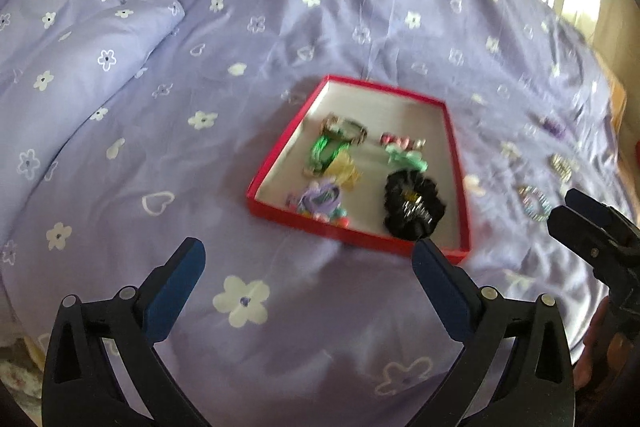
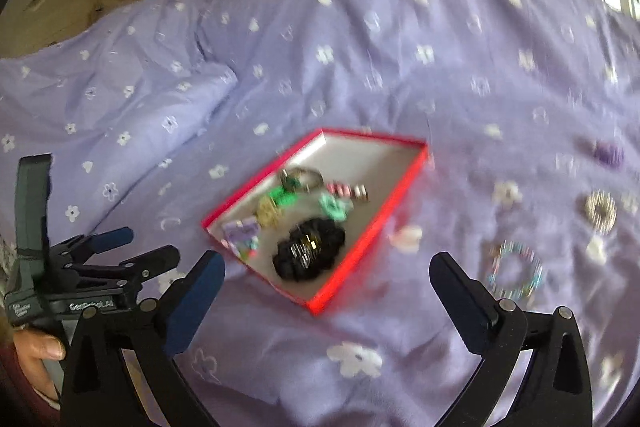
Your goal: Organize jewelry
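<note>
A bed covered in a lilac flowered sheet carries a shallow red box with a white floor, the place where the jewelry is gathered. Inside it lie a black scrunchie, green hair ties, a mint bow and other small pieces, all blurred. The left claw and the right claw both stand wide and empty above the sheet, near the box's closest edge, likely so either can reach for loose pieces. The right wrist view shows more clearly what remains outside the box: a multicolour beaded bracelet just beside the right claw, a pale beaded ring and a purple piece further off. It alone shows a hand holding the left tool
</note>
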### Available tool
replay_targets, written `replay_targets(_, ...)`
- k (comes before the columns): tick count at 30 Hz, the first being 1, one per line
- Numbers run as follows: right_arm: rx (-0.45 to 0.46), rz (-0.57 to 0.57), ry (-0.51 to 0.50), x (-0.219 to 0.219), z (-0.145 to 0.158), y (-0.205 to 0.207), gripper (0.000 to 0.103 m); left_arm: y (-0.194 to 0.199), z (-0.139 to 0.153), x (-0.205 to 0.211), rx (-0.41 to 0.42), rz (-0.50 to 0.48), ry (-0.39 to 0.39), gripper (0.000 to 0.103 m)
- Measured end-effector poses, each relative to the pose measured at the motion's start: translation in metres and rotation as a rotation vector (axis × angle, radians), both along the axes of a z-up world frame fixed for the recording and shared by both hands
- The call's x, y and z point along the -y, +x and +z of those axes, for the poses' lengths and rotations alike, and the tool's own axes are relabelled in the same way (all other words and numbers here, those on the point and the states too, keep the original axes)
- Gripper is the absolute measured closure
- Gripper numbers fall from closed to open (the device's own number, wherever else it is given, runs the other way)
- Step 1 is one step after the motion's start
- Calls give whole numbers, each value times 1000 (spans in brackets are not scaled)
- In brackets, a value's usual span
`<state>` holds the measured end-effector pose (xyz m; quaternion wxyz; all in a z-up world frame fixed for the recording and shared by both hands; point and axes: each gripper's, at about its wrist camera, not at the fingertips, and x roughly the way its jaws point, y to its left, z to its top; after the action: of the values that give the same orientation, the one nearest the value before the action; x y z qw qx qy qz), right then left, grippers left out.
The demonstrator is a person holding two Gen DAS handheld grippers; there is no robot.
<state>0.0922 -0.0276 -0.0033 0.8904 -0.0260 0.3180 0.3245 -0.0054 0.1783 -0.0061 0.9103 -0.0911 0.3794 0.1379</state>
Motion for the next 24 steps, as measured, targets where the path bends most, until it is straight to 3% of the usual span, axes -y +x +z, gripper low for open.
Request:
replay_targets(5, -86, -33, 7, 6, -17, 8, 0, -3, 2, 4, -5, 10, 38, 0)
replay_targets(12, -45, -29, -5, 6, -23, -2, 0, -11, 8, 11, 60, 10, 77, 0)
replay_targets(16, -45, -13, -24, 3, -31, -4, 0, -10, 5, 18, 58, 4, 112, 0)
replay_targets(24, -65, -9, -35, 4, -44, -8, 0, -10, -6, 22, 37, 6, 105, 0)
